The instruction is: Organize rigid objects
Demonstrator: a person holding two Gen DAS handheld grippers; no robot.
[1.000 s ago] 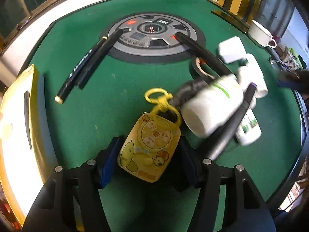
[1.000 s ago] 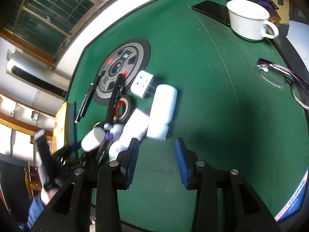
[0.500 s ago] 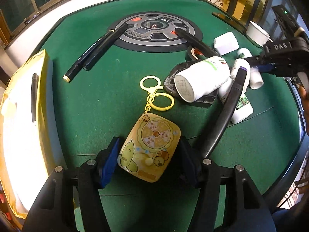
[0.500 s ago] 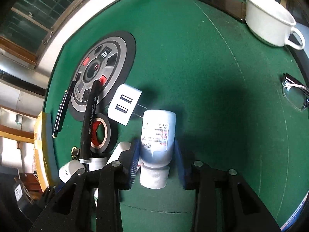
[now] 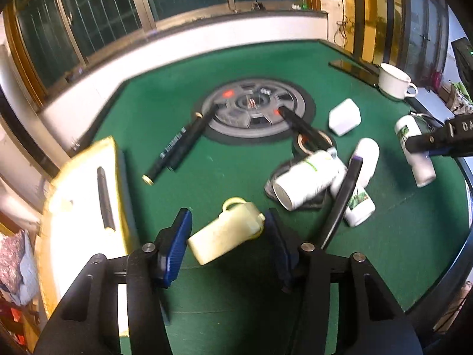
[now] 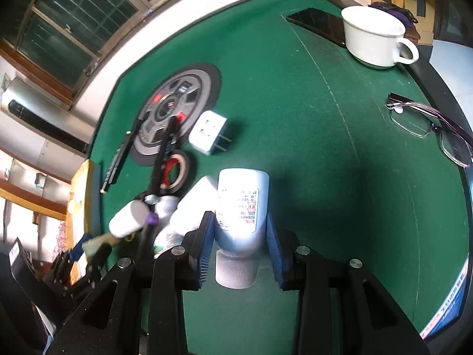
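My left gripper [image 5: 226, 241] has a yellow keychain toy [image 5: 224, 233] between its blue pads. The toy is tipped on edge and clear of the green table [image 5: 207, 171]. The jaws are closing, and both pads touch the toy. My right gripper [image 6: 239, 236] is shut on a white labelled bottle [image 6: 241, 204], cap toward the camera. The left wrist view shows that bottle [image 5: 414, 151] at the far right. A pile of white bottles [image 5: 307, 180] and a black pen [image 5: 340, 204] lies in between.
A yellow box [image 5: 82, 195] sits at the table's left edge. The round control dial [image 5: 254, 106], two black pens [image 5: 177, 151], a tape roll [image 5: 310, 145] and a white charger [image 5: 344, 117] lie mid-table. Cup [image 6: 375, 38], phone [image 6: 319, 23] and glasses [image 6: 428, 127] are far right.
The left gripper rose and tilted up, lifting the toy off the felt and onto its edge. The right gripper came to the labelled bottle, shut around it and drew it nearer.
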